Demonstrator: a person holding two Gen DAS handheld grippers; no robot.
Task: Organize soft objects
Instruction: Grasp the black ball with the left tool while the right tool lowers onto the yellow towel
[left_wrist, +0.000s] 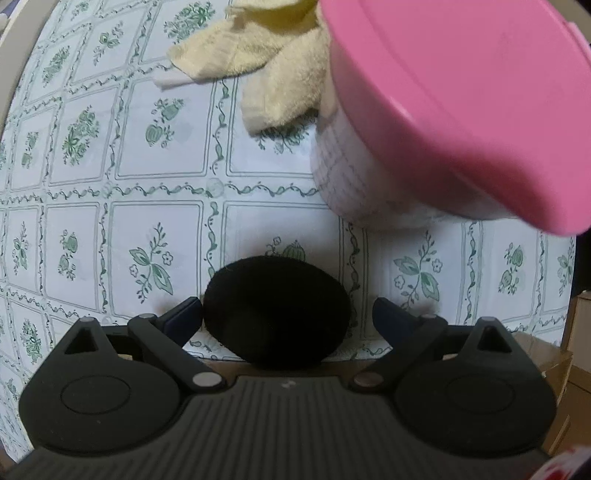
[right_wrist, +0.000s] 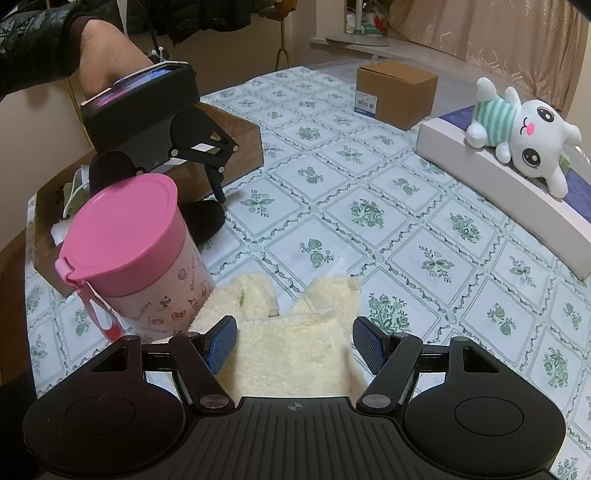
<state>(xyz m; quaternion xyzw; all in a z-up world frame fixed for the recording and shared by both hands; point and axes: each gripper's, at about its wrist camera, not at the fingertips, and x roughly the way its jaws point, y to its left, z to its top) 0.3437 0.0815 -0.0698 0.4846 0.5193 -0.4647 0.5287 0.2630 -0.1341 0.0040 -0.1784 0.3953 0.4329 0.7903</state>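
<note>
right gripper (right_wrist: 294, 345) is seen with fingers spread wide around a cream towel (right_wrist: 291, 363), pads apart from it; towel's near end is hidden under the gripper body. left gripper (left_wrist: 287, 314) is held open, straddling a black soft object (left_wrist: 277, 312) on the desk (left_wrist: 155, 177); contact cannot be told. pink-lidded tub (right_wrist: 129, 251) is partly cut off in left view.

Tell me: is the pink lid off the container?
No, the pink lid sits closed on the patterned container beside the cream towel.
</note>
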